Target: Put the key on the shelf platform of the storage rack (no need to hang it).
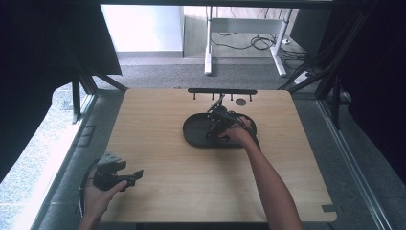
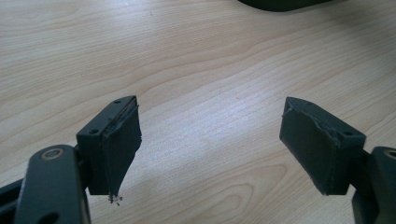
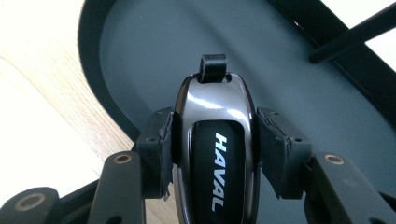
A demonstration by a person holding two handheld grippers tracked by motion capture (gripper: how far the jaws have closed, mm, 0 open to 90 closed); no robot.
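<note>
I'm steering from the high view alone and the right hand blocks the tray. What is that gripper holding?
Observer: The right gripper is shut on a glossy key fob lettered HAVAL, pads on both its sides.
Operator: Which end of it leads?
Observer: The end with a small black loop points away from the gripper, over the dark tray floor.
Operator: And the left gripper, is anything in it?
Observer: No. The left gripper is open, with bare wooden table between its pads.

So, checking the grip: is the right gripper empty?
No, the right gripper is shut on the key fob, above the tray.
</note>
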